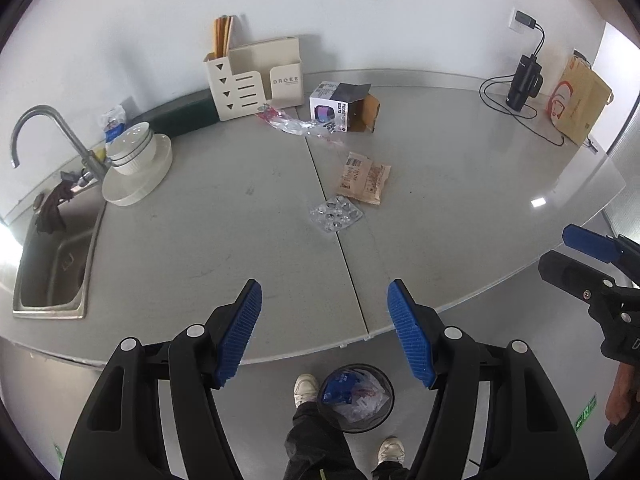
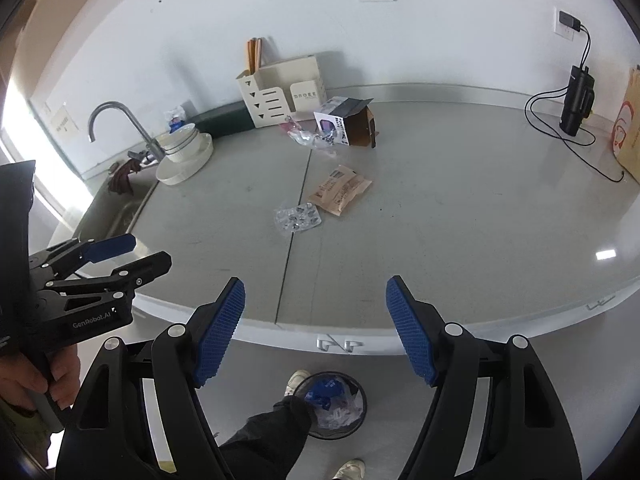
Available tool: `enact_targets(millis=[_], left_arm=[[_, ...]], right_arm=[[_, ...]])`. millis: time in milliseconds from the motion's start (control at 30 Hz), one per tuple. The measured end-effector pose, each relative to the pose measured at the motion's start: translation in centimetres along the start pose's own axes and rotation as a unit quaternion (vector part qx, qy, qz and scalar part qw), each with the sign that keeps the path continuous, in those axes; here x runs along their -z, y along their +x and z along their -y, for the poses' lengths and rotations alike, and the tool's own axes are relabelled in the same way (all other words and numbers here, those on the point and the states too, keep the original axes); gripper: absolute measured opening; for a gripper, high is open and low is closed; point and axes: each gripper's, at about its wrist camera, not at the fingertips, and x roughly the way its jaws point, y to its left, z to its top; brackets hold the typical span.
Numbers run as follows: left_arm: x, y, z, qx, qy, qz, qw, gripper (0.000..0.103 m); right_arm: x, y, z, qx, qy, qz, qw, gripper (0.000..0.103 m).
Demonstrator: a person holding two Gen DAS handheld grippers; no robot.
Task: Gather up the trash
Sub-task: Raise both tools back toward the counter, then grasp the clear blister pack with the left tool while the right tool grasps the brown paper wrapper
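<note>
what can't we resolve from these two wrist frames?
- Trash bin: the left view's leg and the right view's knee cover part of its rim; contents are unsortable.
- Open box: inside in shadow, both views.
- Paper bag: cut by the right view's edge.
- Brown wrapper: print too small.

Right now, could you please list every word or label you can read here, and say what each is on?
"DROEE": cream organizer.
"GenRobot.AI": left gripper body.
Small box: side lettering too blurred.
Brown packet: print too small.
Paper bag: red logo, print unreadable.
</note>
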Motion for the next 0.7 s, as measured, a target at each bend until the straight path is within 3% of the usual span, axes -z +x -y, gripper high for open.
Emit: enact_targets(millis=[333,700], left_arm=[[-5.4,11.5,-4.8,0.053,0.023,-0.082,0.995,0.065],[-7.3,20.7,-5.9,0.119,0.051,-0.156,0.9792,0.063]], right_arm=[[-6.7,10.9,0.9,0.022,0.062,-0.058,0.996,0.073],[-9.1,19.5,2.5,0.053,0.101,-0.12,0.986,0.073]])
